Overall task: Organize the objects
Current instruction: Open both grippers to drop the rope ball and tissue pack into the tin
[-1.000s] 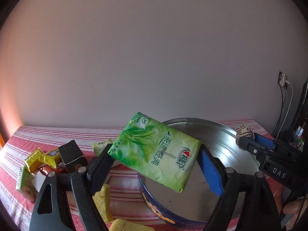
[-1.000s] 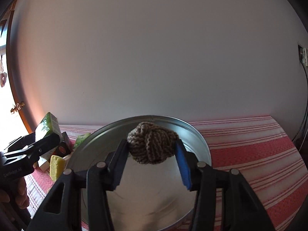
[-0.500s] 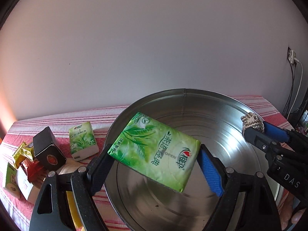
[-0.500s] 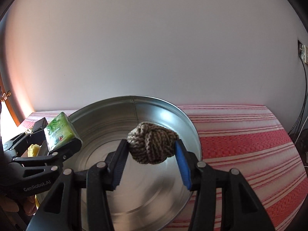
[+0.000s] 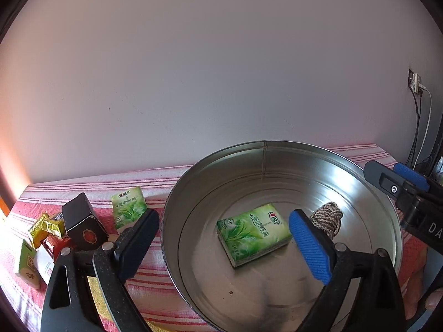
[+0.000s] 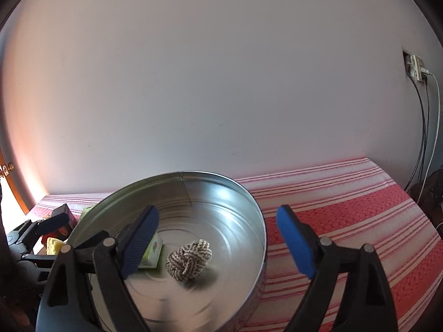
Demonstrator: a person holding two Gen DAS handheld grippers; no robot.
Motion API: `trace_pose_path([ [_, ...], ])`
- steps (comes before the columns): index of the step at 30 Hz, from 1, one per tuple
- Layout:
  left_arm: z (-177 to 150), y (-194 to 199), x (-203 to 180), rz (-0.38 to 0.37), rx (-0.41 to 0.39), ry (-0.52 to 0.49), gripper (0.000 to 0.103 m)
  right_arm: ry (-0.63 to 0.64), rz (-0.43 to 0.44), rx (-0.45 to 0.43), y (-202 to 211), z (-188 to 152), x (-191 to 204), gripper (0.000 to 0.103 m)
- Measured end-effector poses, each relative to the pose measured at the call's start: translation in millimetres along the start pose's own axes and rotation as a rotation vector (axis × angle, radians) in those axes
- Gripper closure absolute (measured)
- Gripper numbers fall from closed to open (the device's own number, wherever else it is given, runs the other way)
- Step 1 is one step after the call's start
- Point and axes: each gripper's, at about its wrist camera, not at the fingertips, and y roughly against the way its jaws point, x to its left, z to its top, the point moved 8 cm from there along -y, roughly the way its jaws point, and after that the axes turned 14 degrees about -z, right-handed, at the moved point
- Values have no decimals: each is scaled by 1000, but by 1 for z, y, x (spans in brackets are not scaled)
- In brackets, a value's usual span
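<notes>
A round metal tin [image 5: 277, 149] stands on the red striped cloth; it also shows in the right wrist view [image 6: 221, 182]. A green tissue pack [image 5: 253, 232] lies flat on its floor, partly hidden in the right wrist view [image 6: 152, 251]. A brown knotted rope ball [image 5: 328, 218] lies beside it, also in the right wrist view [image 6: 189, 258]. My left gripper [image 5: 224, 246] is open and empty above the tin's left rim. My right gripper [image 6: 217, 242] is open and empty above the tin; it shows at the right of the left wrist view [image 5: 398, 182].
Left of the tin lie a second green tissue pack [image 5: 128, 206], a black box [image 5: 81, 222], yellow packets [image 5: 45, 228], a red packet [image 5: 56, 244] and a yellow sponge [image 6: 54, 244]. The cloth [image 6: 346, 207] extends right of the tin. Wall cables [image 6: 426, 127] hang at far right.
Both grippers have opened. The tissue pack has dropped from the left gripper and the rope ball from the right gripper; both now lie on the tin's floor.
</notes>
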Motion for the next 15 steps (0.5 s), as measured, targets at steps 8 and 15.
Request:
trace_pose_path([
  [8, -5, 53, 35, 39, -112, 1, 7, -35, -28, -25, 2, 0, -5, 9],
  [15, -15, 71, 89, 114, -99, 42, 7, -44, -120, -34, 4, -9, -8, 9],
])
